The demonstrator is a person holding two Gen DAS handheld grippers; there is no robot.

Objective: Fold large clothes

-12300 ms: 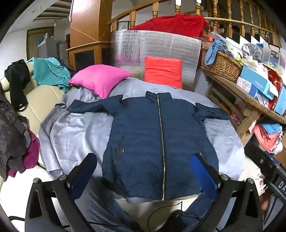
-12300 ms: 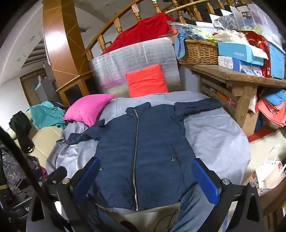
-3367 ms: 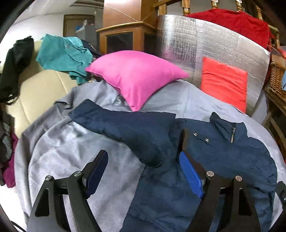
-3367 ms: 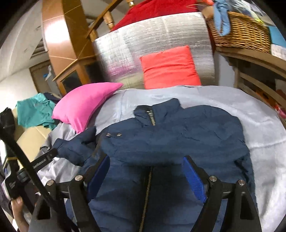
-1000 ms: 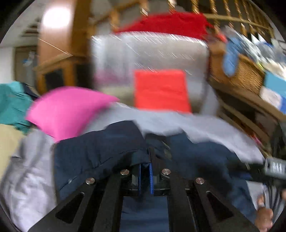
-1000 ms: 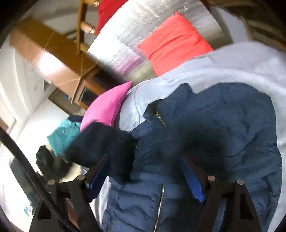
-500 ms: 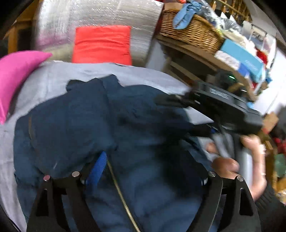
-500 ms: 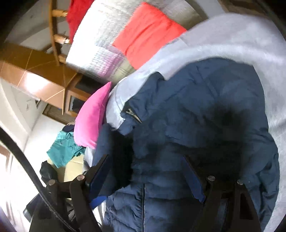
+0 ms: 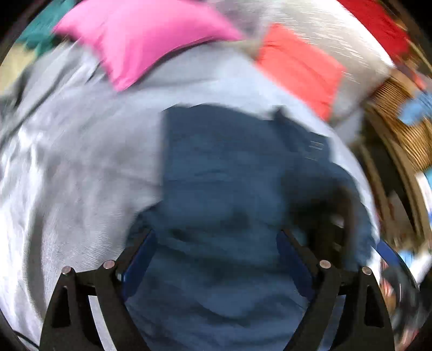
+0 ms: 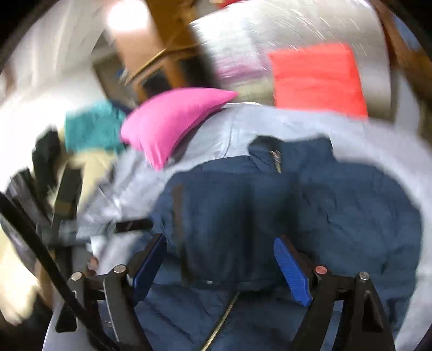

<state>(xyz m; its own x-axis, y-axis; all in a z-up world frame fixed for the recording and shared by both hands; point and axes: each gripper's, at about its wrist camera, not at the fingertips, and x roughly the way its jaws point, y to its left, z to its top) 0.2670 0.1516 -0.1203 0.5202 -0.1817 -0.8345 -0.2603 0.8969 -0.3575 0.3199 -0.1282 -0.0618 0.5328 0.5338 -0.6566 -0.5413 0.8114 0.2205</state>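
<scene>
Both sleeves now lie folded across the navy jacket (image 10: 337, 210), which rests on the grey sheet (image 9: 75, 167). Left tool (image 9: 216, 259) and right tool (image 10: 220, 259) have just spread wider, gripping nothing.

Heavy motion blur smears both fisheye views, streaking the silver insulation sheet (image 10: 310, 40) with glare. Soft indoor light is even; a bright lamp reflection (image 10: 127, 14) flares on wood. Edges bow and darken into black corners.
</scene>
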